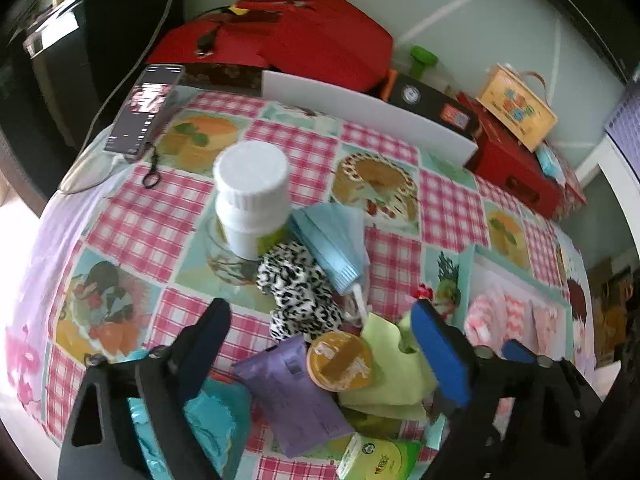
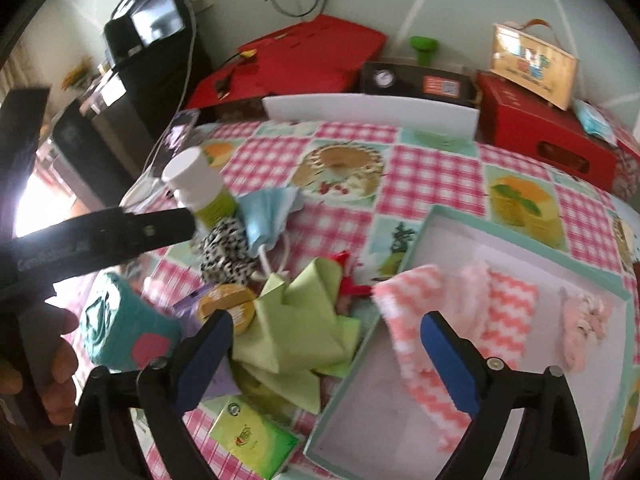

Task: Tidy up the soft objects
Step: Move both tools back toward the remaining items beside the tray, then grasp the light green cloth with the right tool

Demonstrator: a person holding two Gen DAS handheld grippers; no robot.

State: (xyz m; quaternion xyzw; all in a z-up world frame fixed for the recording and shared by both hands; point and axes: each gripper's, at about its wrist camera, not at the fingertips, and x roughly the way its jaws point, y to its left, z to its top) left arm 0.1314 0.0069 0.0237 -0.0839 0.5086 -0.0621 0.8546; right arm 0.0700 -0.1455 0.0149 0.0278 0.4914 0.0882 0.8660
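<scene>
Hovering over a cluttered checked tablecloth (image 1: pixel 168 208), both grippers point steeply down, jaws wide, nothing between the pads.

Left wrist view, left to right: teal roll (image 1: pixel 208 412) at 7 o'clock under the left finger; white-capped bottle (image 1: pixel 252 192) upright at 11 o'clock from the pile's middle; black-and-white scrunchie (image 1: pixel 296 292) just below it, touching the blue face mask (image 1: pixel 336 240) at its 1 o'clock. Purple packet (image 1: pixel 296 396) lies at 6 o'clock, touching the round orange tin (image 1: pixel 340 360); green cloth (image 1: pixel 392 372) sits under the tin at 3 o'clock. Green tissue pack (image 1: pixel 380 460) at the bottom edge. Left gripper (image 1: pixel 332 344) is wide, pads free, tin and packet in the gap below.

Right wrist view, left to right: a hand (image 2: pixel 48 360) at 8 o'clock holds the left gripper handle; teal roll (image 2: pixel 124 332) beside it; green cloth (image 2: pixel 296 328) centre, draped against the left wall of the mint-rimmed box (image 2: pixel 432 216). Inside the box: pink zigzag cloth (image 2: pixel 440 312) at the left, hanging partly over the wall, and a pale pink fluffy item (image 2: pixel 580 328) at 3 o'clock, apart from it. Right gripper (image 2: pixel 332 344) is wide, straddling the box's left wall; its right finger is over the zigzag cloth, contact unclear.
</scene>
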